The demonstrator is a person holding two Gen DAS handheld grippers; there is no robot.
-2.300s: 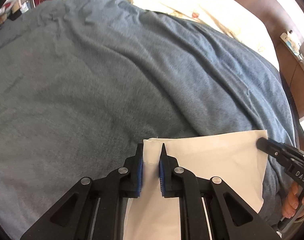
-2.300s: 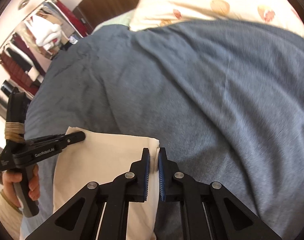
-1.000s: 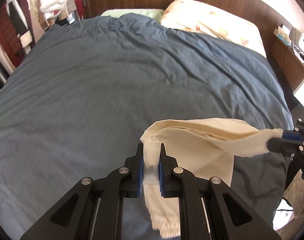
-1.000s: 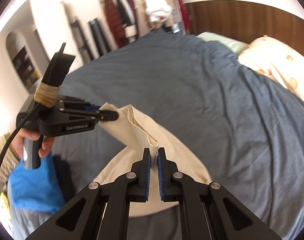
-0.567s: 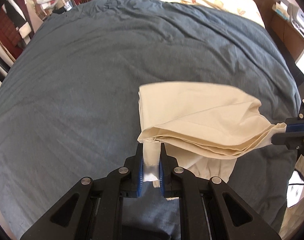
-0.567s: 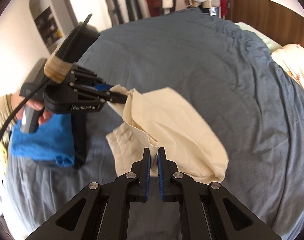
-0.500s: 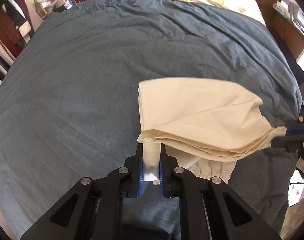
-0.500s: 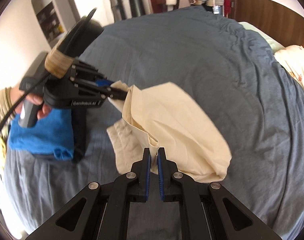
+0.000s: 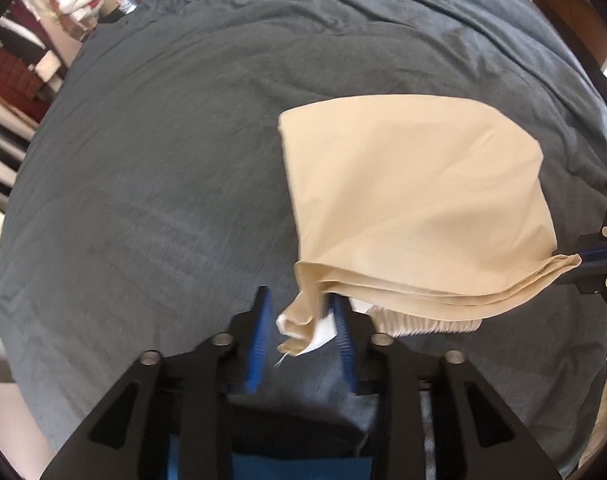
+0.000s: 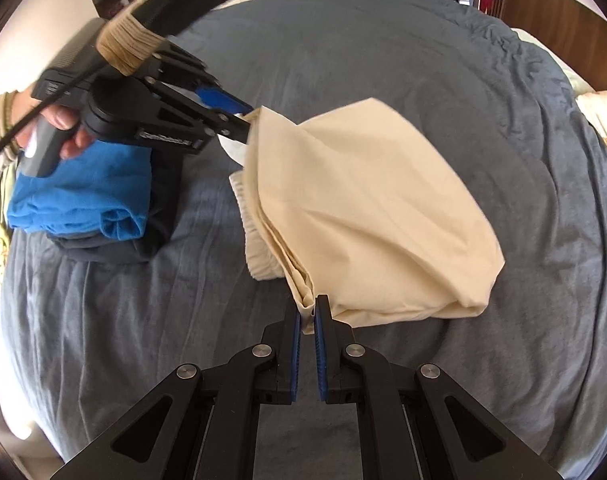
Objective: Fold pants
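— Where are the pants [image 9: 415, 200]?
— Folded over on the bed [image 9: 151, 184]. My left gripper [image 9: 299, 312] has just been opening, one corner loose between its jaws.
— And your right gripper [image 10: 308, 312]?
— Clamped on the other corner

Soft daylight is filling both views, falling evenly across the blue-grey bedcover [image 9: 151, 168] and leaving only faint shadows under the folds of the cream pants [image 9: 415, 200]. The fisheye lenses are bending the bed's edges into a curve, and a dark vignette is ringing each corner. Motion blur is smearing the hanging corner of cloth in the left wrist view (the bedcover's weave near it is streaking too). In the right wrist view, the pale wall [image 10: 39, 20] at upper left is washing out, and the left gripper [image 10: 245, 126] is looking slightly soft.
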